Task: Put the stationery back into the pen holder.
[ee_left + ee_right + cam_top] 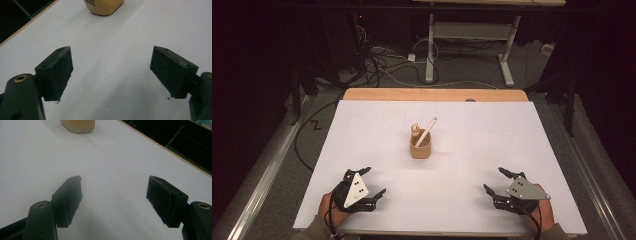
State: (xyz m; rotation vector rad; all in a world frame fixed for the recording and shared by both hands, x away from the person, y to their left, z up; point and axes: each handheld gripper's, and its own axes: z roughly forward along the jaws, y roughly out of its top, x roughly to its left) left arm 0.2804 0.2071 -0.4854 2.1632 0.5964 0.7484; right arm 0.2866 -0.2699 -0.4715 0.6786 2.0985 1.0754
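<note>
Nothing is in hand yet: the left tongs [371, 186] and right tongs [498, 186] rest wide and empty at the near edge of the tabletop [362, 145]. The tan cup [420, 147], holding a white stick [427, 131], stands mid-table, well apart; a reach forward likely comes next

Light falls from overhead onto the white table [372, 150], which glows evenly while the room around it sinks into near black. The high view is soft and grainy. In both gripper views the dark fingers [56, 72] sit slightly blurred, casting faint, diffuse shadows; the far edges lose focus.
</note>
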